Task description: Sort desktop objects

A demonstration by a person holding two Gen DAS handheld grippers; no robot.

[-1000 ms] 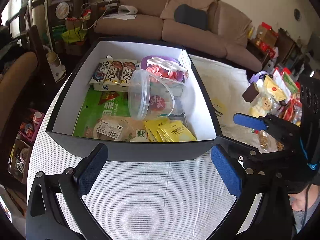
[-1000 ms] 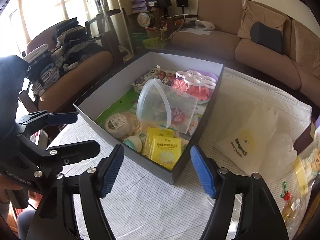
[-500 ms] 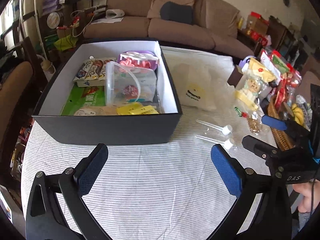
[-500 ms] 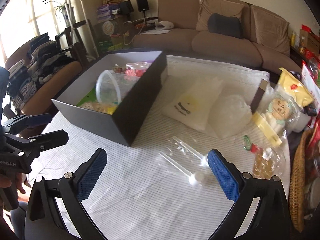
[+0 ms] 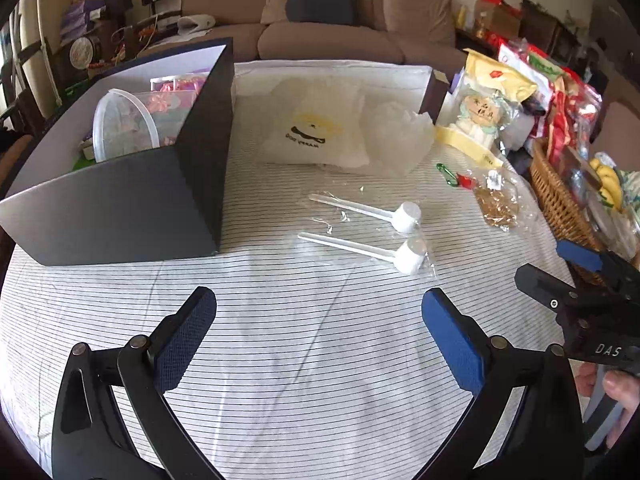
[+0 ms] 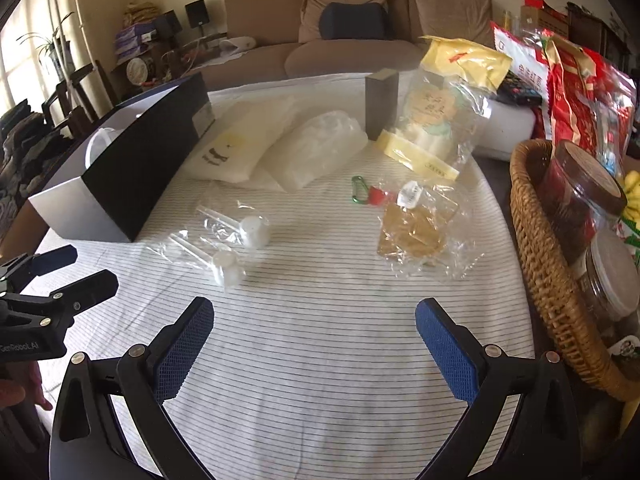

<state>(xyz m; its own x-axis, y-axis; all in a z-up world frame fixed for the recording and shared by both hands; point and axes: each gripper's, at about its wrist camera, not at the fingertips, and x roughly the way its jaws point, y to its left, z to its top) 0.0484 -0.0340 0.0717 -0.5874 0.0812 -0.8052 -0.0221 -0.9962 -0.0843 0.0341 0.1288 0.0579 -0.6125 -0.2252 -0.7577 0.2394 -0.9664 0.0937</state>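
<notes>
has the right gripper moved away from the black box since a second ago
Yes. The right gripper has swung rightward off the black box, jaws just opened wider with nothing between them, now facing the bagged scoops.

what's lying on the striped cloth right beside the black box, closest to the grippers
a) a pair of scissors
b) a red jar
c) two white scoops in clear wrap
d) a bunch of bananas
c: two white scoops, each in clear wrap, lie on the striped cloth just right of the black box.
</notes>
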